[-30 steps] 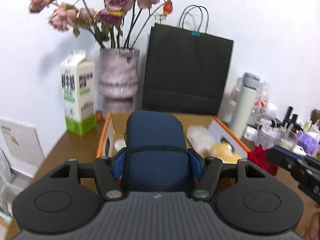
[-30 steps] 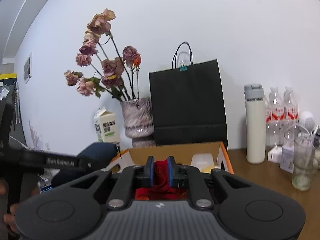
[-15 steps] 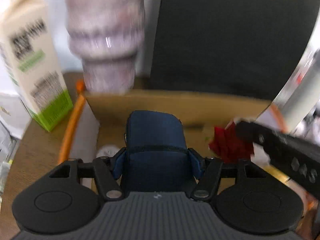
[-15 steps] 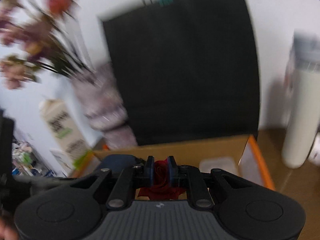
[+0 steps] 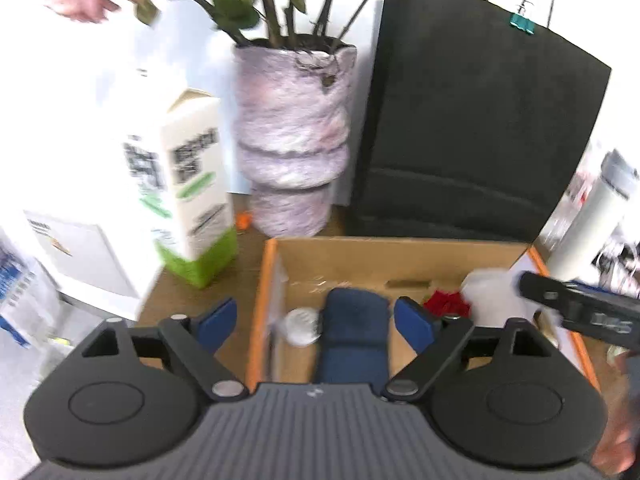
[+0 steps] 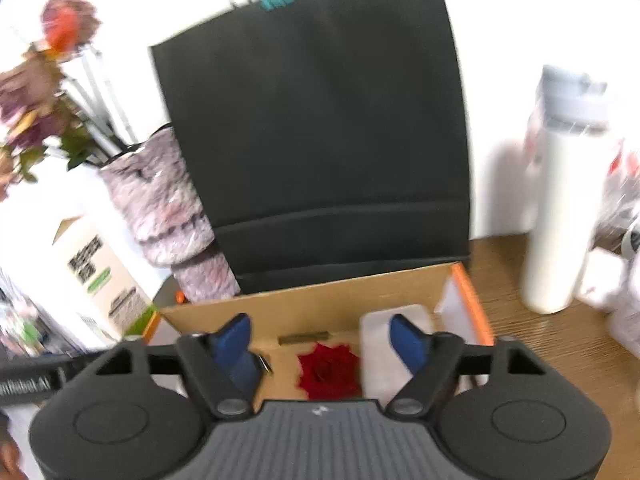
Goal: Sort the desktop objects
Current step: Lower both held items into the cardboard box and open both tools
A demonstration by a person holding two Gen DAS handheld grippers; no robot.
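An orange-edged cardboard box (image 5: 260, 304) stands in front of me; it also shows in the right wrist view (image 6: 468, 300). A navy blue pouch (image 5: 354, 336) lies inside it, below my open left gripper (image 5: 316, 320). A red fabric flower (image 6: 328, 370) lies on the box floor below my open right gripper (image 6: 324, 338); it also shows in the left wrist view (image 5: 446, 304). A white round lid (image 5: 302, 326) and a white container (image 6: 394, 344) lie in the box too. Both grippers are empty.
A purple vase (image 5: 294, 148) with dried flowers, a black paper bag (image 5: 472, 128) and a milk carton (image 5: 188, 196) stand behind the box. A white bottle (image 6: 560, 208) stands on the wooden desk (image 6: 520, 340) to the right, with plastic bags beyond.
Both grippers opened. The left let go of the blue pouch and the right let go of the red flower; both things now lie in the box. Both grippers pulled back and up.
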